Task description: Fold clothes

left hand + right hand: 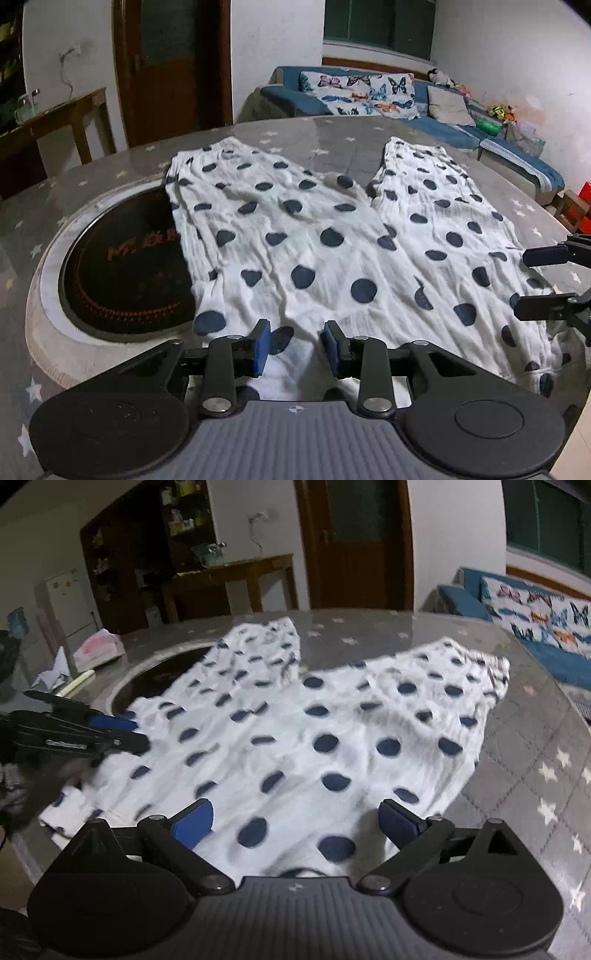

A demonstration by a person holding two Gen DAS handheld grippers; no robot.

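- Both tongs stood open and empty: our left tongs [295,345] over the near waistband, our right tongs [295,823] wider.
- We judged the polka-dot trousers [314,251] flat on the counter [110,173], legs far; next, grip the waistband.
- Blue sofa [461,125] stood beyond.

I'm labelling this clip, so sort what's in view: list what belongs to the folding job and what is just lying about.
For the job:
polka-dot trousers, spread flat
left claw, open
right claw, open

Lying about:
round cooktop, partly under one trouser leg
tissue pack
crumpled paper
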